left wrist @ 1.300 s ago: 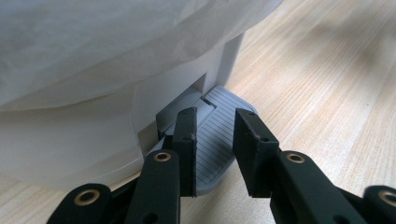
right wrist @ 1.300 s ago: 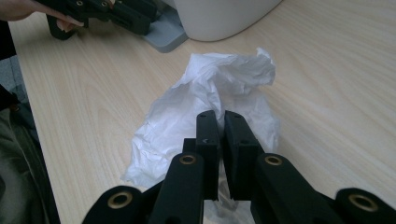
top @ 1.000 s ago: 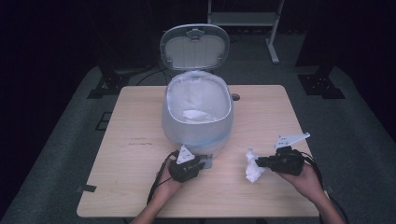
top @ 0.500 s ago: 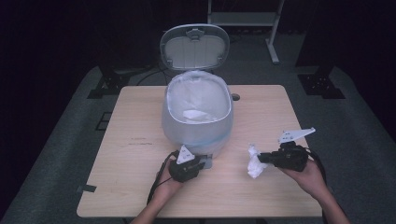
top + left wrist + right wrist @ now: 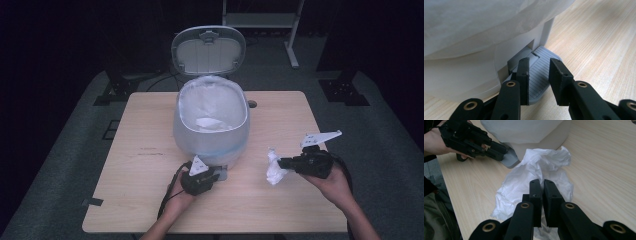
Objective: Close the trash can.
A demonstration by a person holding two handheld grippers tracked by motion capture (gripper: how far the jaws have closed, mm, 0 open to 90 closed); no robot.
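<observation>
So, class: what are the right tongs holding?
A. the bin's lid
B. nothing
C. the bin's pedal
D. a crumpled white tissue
D: the right tongs are shut on the crumpled tissue, which hangs from them near the bin in the high view.

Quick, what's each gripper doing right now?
Left gripper: shut, jaws empty, pressing down on the bin's pedal.
Right gripper: shut on the crumpled tissue.
</observation>
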